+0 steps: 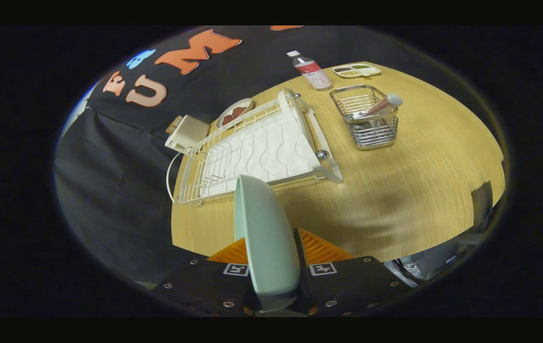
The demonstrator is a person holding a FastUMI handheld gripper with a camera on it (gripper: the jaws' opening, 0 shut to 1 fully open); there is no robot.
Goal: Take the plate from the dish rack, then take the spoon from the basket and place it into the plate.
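Below, a wooden table is seen, its pale grain spreading under everything else, with the booth's black cloth wall hanging along its far and near-left edges. Beyond the fingers, toward the cloth, a white wire dish rack is set on the table, tilted in the view, with a white wavy-patterned drain mat laid inside it. Held edge-on between the two fingers is the plate, pale green, its rim standing up out of the gripper and overlapping the near edge of the rack in the view; both fingers are pressed against its faces, so the gripper is closed on it and the plate is carried clear of the rack.

Well apart from the rack, further across the table, a wire basket of shiny metal is stood upright. In it the spoon is leaned, its pale rounded end poking over the basket's rim. Just beyond the basket a clear bottle with a white cap and a red-and-white label is placed, and beside that, near the table's far edge, a shallow compartment tray with dark contents is laid. At the far corner of the rack, a small dish holding something reddish-brown is set, and next to it, at the table's edge against the cloth, a cream box-shaped object is rested.
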